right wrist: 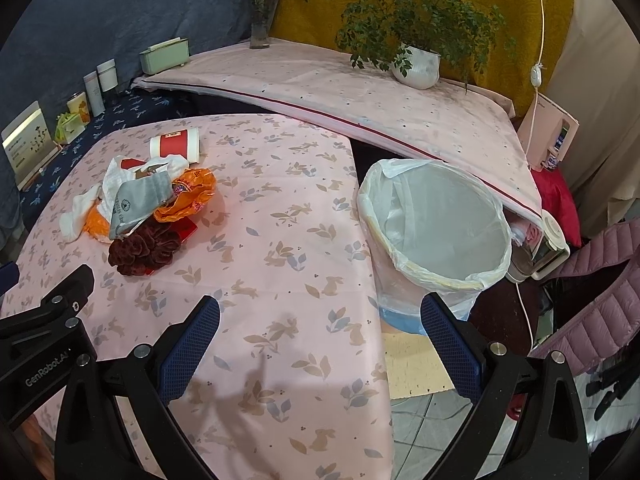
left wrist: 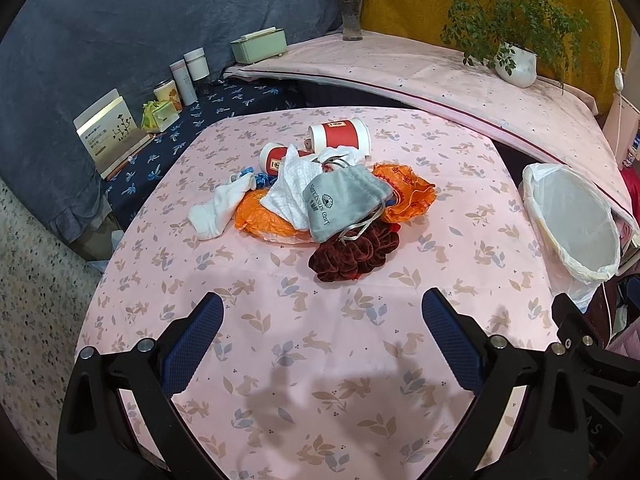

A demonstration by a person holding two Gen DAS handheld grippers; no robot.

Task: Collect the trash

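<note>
A heap of trash lies mid-table on the pink floral cloth (left wrist: 280, 340): two red-and-white paper cups (left wrist: 340, 136), white tissues (left wrist: 292, 188), a white sock (left wrist: 212, 208), orange plastic wrappers (left wrist: 408, 192), a grey drawstring pouch (left wrist: 340, 200) and a dark red scrunchie (left wrist: 356, 252). The heap also shows in the right wrist view (right wrist: 148, 208). A bin lined with a white bag (right wrist: 436, 224) stands off the table's right edge; it also shows in the left wrist view (left wrist: 572, 224). My left gripper (left wrist: 322, 320) is open and empty, short of the heap. My right gripper (right wrist: 320, 320) is open and empty near the table's right edge.
A raised pink-covered shelf (left wrist: 440, 76) runs behind the table with a flower vase (left wrist: 352, 12), a potted plant (left wrist: 516, 64) and a green box (left wrist: 260, 44). Tins and boxes (left wrist: 176, 92) stand on a dark blue ledge at the left. A pink jacket (right wrist: 592, 308) lies at the right.
</note>
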